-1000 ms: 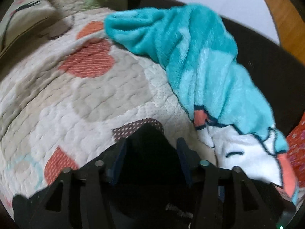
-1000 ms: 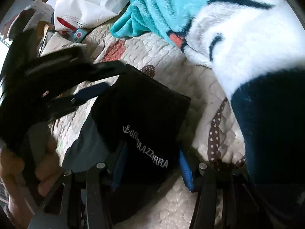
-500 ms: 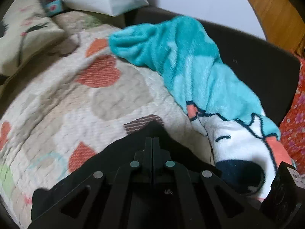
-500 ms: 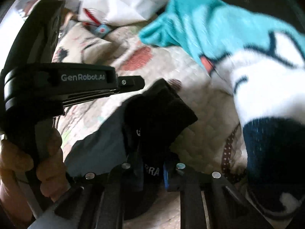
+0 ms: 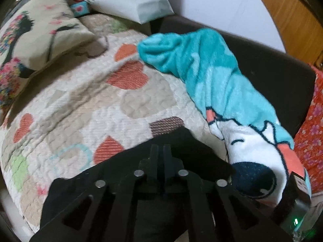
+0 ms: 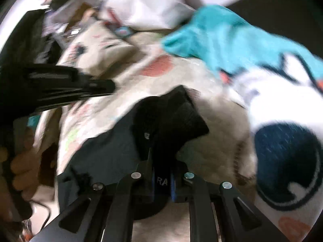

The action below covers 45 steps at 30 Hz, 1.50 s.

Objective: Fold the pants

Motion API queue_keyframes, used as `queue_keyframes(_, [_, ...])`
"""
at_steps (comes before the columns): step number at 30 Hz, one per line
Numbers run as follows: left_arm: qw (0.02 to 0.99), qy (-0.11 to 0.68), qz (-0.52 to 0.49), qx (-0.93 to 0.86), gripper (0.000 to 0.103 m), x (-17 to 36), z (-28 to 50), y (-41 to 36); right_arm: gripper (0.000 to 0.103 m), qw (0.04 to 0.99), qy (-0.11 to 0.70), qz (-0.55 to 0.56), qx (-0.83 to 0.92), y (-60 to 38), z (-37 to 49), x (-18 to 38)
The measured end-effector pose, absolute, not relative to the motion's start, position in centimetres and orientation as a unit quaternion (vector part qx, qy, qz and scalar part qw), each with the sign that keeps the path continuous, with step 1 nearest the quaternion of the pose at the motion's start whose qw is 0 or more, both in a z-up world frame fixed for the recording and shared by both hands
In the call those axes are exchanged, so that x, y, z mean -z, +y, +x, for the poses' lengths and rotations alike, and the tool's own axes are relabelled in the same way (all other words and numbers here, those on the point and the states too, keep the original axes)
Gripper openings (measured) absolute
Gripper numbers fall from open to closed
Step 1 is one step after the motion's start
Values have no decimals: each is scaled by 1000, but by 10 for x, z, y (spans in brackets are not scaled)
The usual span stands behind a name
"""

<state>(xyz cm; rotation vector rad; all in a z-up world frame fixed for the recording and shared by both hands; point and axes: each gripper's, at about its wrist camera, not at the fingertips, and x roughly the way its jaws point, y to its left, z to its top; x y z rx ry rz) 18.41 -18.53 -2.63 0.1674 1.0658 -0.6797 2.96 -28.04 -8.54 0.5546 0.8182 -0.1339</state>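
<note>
While both tongs [image 6: 161, 169] pinch pants [image 6: 167, 117].

White wall [image 5: 222, 6], wooden panel [image 5: 286, 14], dark headboard [image 5: 268, 66].

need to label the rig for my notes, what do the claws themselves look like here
Both are matte black plastic linkages with triangular cut-outs and silver round pivot pins: left claw, right claw. The right one shows blue finger pads. A thin black cable trails beside the left handle.

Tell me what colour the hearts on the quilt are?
Mostly orange-red hearts, plus beige and brown ones, on a cream quilt. The left wrist view shows them best.
</note>
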Motion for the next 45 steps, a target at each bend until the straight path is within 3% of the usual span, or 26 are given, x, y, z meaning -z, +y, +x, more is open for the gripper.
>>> queue_keyframes(2, [793,506,97,325,16,41,186,-207,27,852,412,314,79,-298,32,102])
queue_keyframes(7, [768,526,147,334,19,77,198,-249,46,845,410,336,72,-306,37,108])
queue_keyframes(10, [764,528,154,338,22,91,214,-261,49,847,412,329,69,-303,44,111])
queue_keyframes(13, [757,521,163,358,49,97,224,-272,49,843,415,335,69,-304,50,119])
queue_keyframes(16, [739,520,204,376,54,112,218,-285,50,849,412,325,69,-302,55,119])
queue_keyframes(18, [739,498,253,376,45,116,207,-291,51,851,410,322,69,-302,57,120])
queue_keyframes(19, [744,490,263,371,22,115,204,-289,50,851,411,321,65,-302,57,120])
queue_keyframes(20, [746,490,254,373,12,110,205,-285,46,849,414,322,59,-302,58,119])
queue_keyframes(21, [747,496,223,382,10,102,209,-277,29,847,416,326,54,-303,59,119])
queue_keyframes(24, [765,486,184,381,9,81,211,-257,18,850,410,329,38,-305,59,111])
queue_keyframes(34, [820,459,77,333,9,18,195,-177,15,905,357,228,-27,-256,41,63])
queue_keyframes(45, [856,433,-42,279,9,-5,155,-37,14,934,322,65,-138,-155,19,23])
